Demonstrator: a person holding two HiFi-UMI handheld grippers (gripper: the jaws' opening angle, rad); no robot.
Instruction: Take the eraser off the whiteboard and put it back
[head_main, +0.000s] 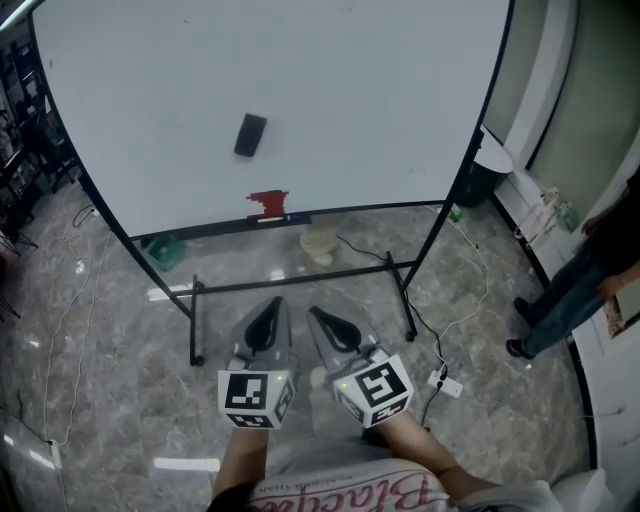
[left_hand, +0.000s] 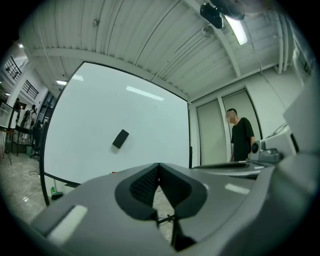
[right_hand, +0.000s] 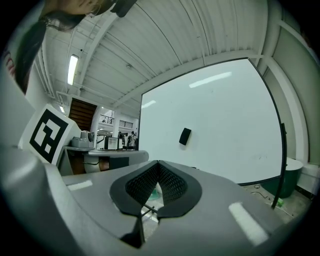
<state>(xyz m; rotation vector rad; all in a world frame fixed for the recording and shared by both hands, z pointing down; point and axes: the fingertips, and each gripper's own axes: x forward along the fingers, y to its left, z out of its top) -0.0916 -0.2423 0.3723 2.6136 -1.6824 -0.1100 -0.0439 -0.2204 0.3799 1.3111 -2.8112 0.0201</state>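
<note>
A black eraser (head_main: 250, 135) clings tilted to the big whiteboard (head_main: 330, 90), left of its middle. It also shows in the left gripper view as the eraser (left_hand: 120, 138) and in the right gripper view as the eraser (right_hand: 185, 136). My left gripper (head_main: 271, 309) and right gripper (head_main: 318, 316) hang side by side over the floor, well short of the board. Both are shut, pads meeting, with nothing between them. The left gripper (left_hand: 159, 166) and the right gripper (right_hand: 158, 164) point level at the board.
The board stands on a black wheeled frame (head_main: 300, 283). A red object (head_main: 268, 206) sits on its bottom ledge. Cables (head_main: 455, 325) and a power strip (head_main: 446, 384) lie on the floor at the right. A person (head_main: 590, 275) stands at the right edge. A bin (head_main: 480, 172) stands behind the board.
</note>
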